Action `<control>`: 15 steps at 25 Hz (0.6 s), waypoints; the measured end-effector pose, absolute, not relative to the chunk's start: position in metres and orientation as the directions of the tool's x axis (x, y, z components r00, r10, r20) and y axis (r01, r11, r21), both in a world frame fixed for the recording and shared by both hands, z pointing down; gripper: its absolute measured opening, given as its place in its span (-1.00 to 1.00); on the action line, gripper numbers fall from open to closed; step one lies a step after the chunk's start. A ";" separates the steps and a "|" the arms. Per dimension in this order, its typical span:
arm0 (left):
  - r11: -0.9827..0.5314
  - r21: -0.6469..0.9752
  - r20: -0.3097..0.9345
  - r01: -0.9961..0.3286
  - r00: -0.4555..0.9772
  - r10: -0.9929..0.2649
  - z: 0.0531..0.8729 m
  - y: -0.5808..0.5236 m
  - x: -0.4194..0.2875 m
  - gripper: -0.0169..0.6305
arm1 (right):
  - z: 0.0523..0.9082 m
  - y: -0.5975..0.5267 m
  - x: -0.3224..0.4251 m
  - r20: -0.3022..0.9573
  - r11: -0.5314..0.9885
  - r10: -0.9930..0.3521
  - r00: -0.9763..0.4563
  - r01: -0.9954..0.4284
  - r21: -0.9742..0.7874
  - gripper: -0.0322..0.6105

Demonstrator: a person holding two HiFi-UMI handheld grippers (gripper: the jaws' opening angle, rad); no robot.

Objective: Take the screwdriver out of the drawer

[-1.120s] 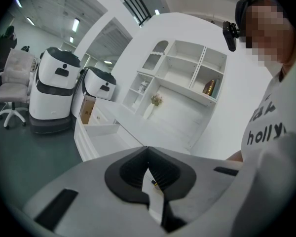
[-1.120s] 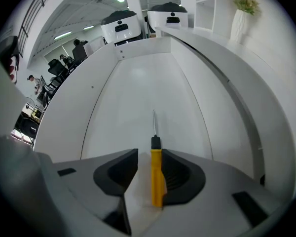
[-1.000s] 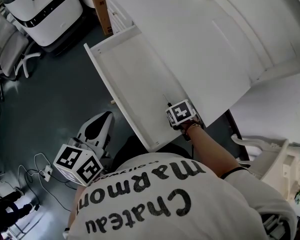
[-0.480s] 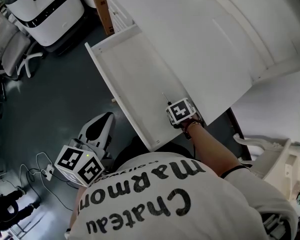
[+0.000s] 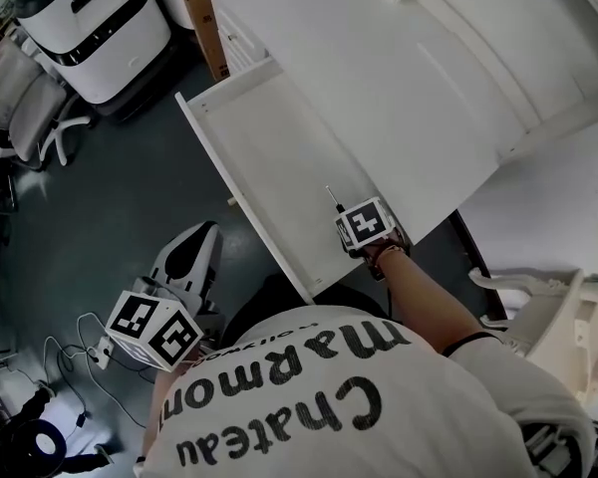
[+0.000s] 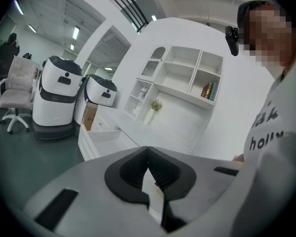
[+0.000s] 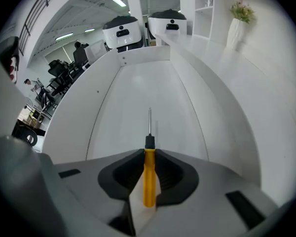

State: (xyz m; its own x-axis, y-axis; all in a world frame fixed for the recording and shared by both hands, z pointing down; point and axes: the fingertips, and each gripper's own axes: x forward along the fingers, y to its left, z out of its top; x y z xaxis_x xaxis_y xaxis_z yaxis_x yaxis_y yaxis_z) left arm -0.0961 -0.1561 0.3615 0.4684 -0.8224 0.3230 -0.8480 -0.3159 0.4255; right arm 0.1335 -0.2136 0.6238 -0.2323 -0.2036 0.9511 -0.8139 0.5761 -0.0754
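Screwdriver (image 5: 332, 198) sits inside the open drawer (image 5: 269, 137), near its front corner (head view). Left gripper view: my left tongs (image 6: 148, 151) closed together, empty. Right gripper view: right tongs (image 7: 148, 154) just closed, clamping its yellow handle.

White T-shirt (image 5: 448, 416) with black lettering (image 5: 324, 391), a black wristband (image 5: 466, 343), and grey hand-held grippers (image 6: 148, 149) (image 7: 149, 153) bearing black-and-white marker cubes (image 5: 154, 329) (image 5: 365, 223).

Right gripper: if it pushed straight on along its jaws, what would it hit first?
Most likely the drawer floor. The right gripper has just closed its jaws on the screwdriver, whose tip sticks out ahead and would touch first; the remaining gap is unclear.
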 end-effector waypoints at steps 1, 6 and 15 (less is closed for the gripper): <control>-0.316 0.424 0.318 -0.849 0.466 -0.826 0.360 -0.155 -0.098 -0.88 | 0.620 -0.212 0.132 0.948 0.573 -0.211 -0.239 -0.816 -0.078 -0.65; -0.357 0.407 0.279 -0.841 0.487 -0.828 0.347 -0.151 -0.104 -0.88 | 0.593 -0.204 0.128 0.922 0.542 -0.280 -0.266 -0.837 -0.076 -0.65; -0.470 0.380 0.237 -0.797 0.575 -0.783 0.320 -0.135 -0.110 -0.88 | 0.521 -0.195 0.117 0.833 0.419 -0.465 -0.301 -0.903 -0.093 -0.65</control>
